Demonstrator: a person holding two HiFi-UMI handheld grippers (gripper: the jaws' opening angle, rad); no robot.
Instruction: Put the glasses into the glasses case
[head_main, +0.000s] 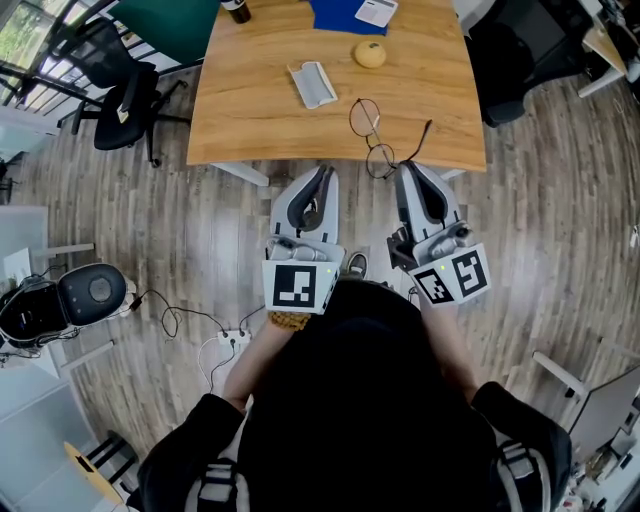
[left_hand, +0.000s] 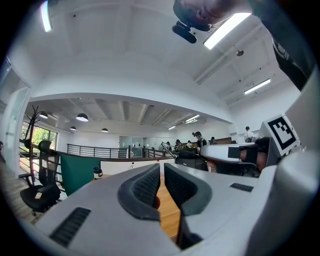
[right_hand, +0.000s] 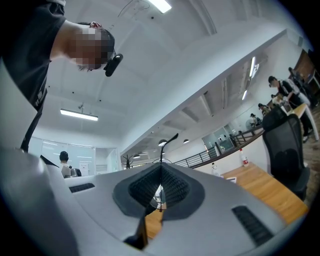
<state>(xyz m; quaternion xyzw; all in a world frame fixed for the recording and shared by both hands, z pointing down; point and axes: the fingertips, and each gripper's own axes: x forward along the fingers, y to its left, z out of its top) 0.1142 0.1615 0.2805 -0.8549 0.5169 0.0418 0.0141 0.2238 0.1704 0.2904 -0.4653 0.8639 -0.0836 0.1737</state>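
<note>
The table (head_main: 250, 115) fills the top middle of the head view. The glasses (head_main: 372, 130) are at the table's lower right, close to its near edge. The case (head_main: 313, 84) lies open, up and to the left of the glasses and well apart from them. A round yellow thing (head_main: 370, 54) sits above the glasses, near the top of the frame.

The right gripper (head_main: 408, 166) is just below the table edge, on the right side of the glasses. In the right gripper view its jaws are squeezed together on the glasses. A thin black arm (right_hand: 161, 150) of the glasses sticks up out of the closed jaws, and a bit of lens shows low between them. I cannot tell if the glasses rest on the table or are lifted a little.

The left gripper (head_main: 325, 172) is lower middle, left of the right one, just below the table edge. In the left gripper view its jaws stand a little apart with nothing between them. Only the wood of the table shows through the gap.

A black chair (head_main: 120, 85) stands on the floor in the upper left.
</note>
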